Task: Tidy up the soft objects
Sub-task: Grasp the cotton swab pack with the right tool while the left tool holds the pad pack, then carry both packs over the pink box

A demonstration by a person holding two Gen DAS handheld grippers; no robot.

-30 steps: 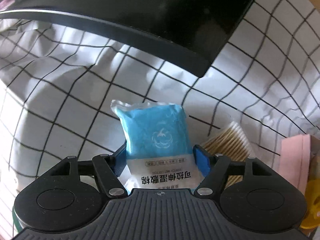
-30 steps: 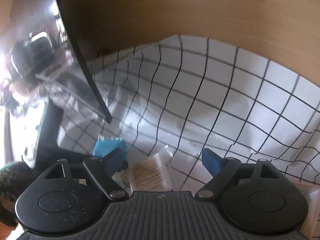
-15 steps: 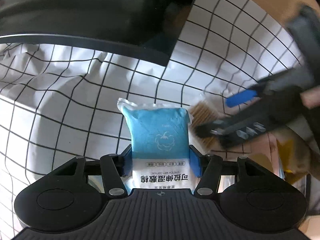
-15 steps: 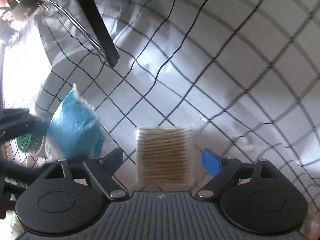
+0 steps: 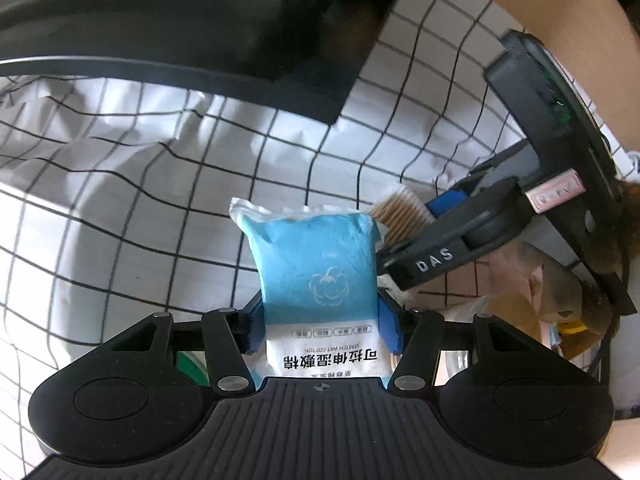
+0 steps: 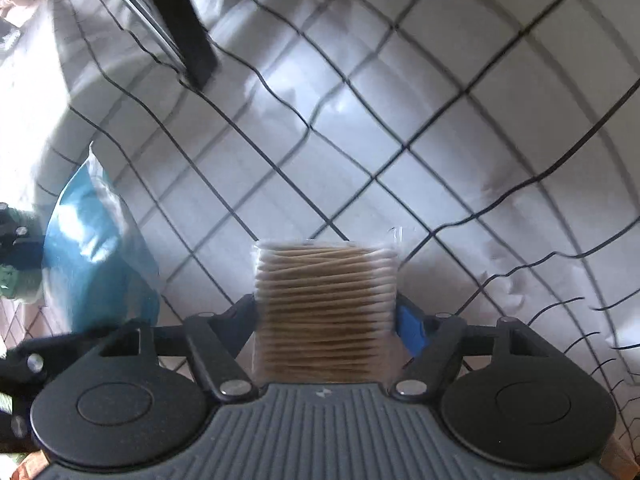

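The left gripper [image 5: 320,322] is clamped on a blue and white wipes pack [image 5: 316,276], its blue fingers [image 5: 389,326] pressing the pack's two sides low down, near the white band with printed text. The pack stands up out of the fingers over the checked cloth [image 5: 140,184]; whether its top edge touches the cloth cannot be told

Just right of the pack, the right gripper [image 5: 416,236] comes in from the right with a swab pack [image 5: 400,214] between its fingers. The swab pack sits just beside the wipes pack's upper right corner; contact between the two cannot be told. In the right wrist view the right gripper [image 6: 326,320] is closed on the swab pack [image 6: 326,308], one finger against each side, and the wooden sticks lie stacked crosswise in clear wrap. The wipes pack [image 6: 100,252] shows left of the swab pack there, blurred

Behind and right of the right gripper, low in the left wrist view, lies a jumble of pinkish and yellow items [image 5: 532,292], too unclear to name

Beyond both packs the cloth spreads out rumpled, white with a black grid [image 6: 400,120]. Farthest off, above the wipes pack, a large black panel [image 5: 200,20] with a sharp corner overhangs the cloth; in the right wrist view its dark edge [image 6: 180,20] slants down at upper left
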